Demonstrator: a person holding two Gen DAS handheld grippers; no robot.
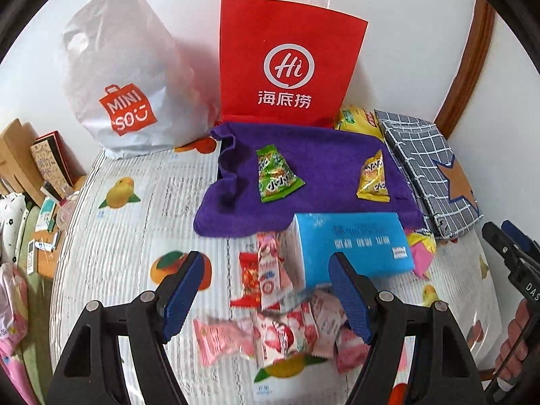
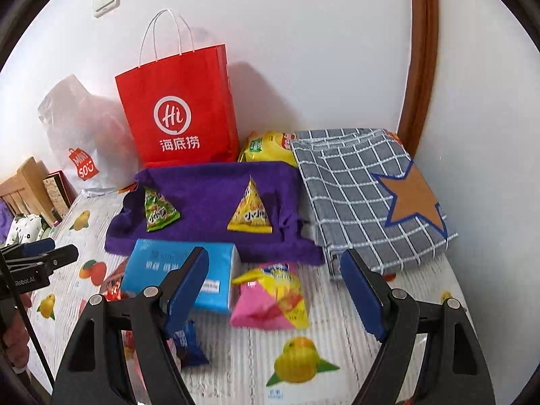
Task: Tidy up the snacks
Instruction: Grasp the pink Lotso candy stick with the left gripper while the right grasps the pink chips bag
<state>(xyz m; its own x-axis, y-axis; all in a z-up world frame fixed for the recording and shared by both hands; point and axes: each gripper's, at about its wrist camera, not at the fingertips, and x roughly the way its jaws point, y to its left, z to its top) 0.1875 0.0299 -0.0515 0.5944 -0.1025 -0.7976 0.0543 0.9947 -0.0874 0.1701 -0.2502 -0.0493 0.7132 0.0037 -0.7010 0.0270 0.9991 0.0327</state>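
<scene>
Green packet (image 1: 275,173) long axis toward wall, yellow packet (image 1: 374,178) upright

Both grippers' fingers (image 1: 184,290) (image 2: 361,287) apparently spread.

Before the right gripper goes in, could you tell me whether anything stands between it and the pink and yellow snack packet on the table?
Nothing visible does. The open right gripper faces the pink and yellow snack packet directly; the blue tissue pack lies beside it.
</scene>
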